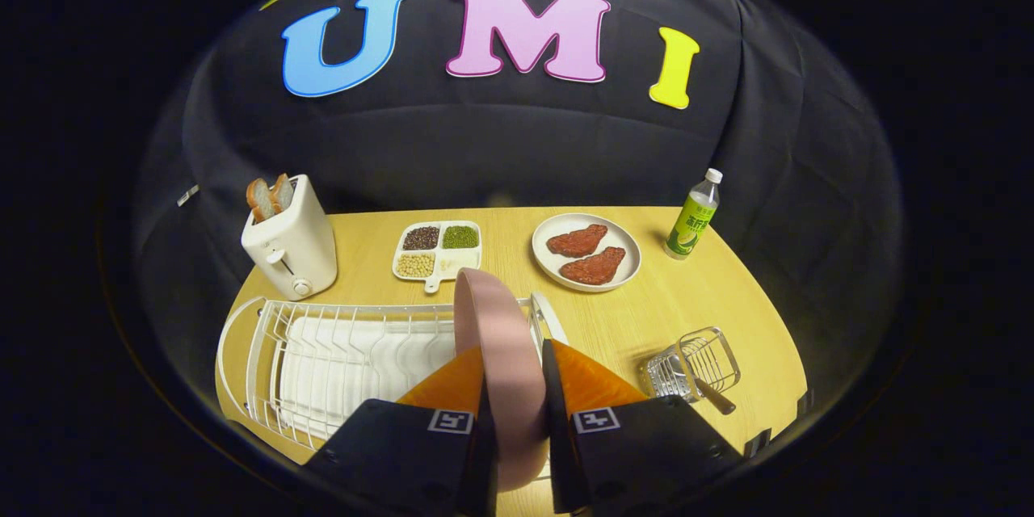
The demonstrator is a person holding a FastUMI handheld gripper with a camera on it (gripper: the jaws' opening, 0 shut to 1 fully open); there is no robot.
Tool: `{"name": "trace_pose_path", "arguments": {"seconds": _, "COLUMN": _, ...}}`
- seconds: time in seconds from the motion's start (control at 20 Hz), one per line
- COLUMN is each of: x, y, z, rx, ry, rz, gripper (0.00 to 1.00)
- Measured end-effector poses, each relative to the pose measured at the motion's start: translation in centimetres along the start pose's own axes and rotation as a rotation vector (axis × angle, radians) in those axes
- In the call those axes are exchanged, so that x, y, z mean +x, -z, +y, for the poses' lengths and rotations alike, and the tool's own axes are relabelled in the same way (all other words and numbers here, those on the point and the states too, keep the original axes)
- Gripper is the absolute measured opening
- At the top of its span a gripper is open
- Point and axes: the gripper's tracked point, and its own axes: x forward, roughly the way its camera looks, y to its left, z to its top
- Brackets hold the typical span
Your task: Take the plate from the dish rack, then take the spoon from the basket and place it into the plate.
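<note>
Gripper (514,388) clamped on pink plate (501,339), held edge-on, centre-bottom of frame, over dish rack (323,355) — rack slots force upright grip. Spoon (711,397) waits in basket (699,363), lower right.

Staged kitchen booth: toaster (289,246); dish rack (339,355)

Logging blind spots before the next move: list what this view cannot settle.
- Pink plate: its lower edge is hidden between the hand-held gripper fingers gripping it.
- Spoon in the wire basket: only the handle end shows; the wires hide the bowl.
- Bottle label: too small.
- Dish rack: near corner covered by the gripper body.
</note>
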Motion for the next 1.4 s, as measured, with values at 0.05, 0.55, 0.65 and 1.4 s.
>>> {"name": "trace_pose_path", "arguments": {"seconds": 0.05, "x": -0.1, "y": -0.2, "z": -0.2, "rx": -0.001, "ry": 0.011, "rz": -0.006, "gripper": 0.3}}
{"name": "trace_pose_path", "arguments": {"seconds": 0.55, "x": -1.9, "y": -2.5, "z": -1.3, "rx": -0.009, "ry": 0.085, "rz": -0.066, "gripper": 0.3}}
{"name": "trace_pose_path", "arguments": {"seconds": 0.65, "x": -2.3, "y": -2.5, "z": -0.7, "rx": 0.012, "ry": 0.033, "rz": -0.061, "gripper": 0.28}}
{"name": "trace_pose_path", "arguments": {"seconds": 1.4, "x": -9.0, "y": 1.9, "z": -8.7, "rx": 0.004, "ry": -0.3, "rz": 0.013, "gripper": 0.21}}
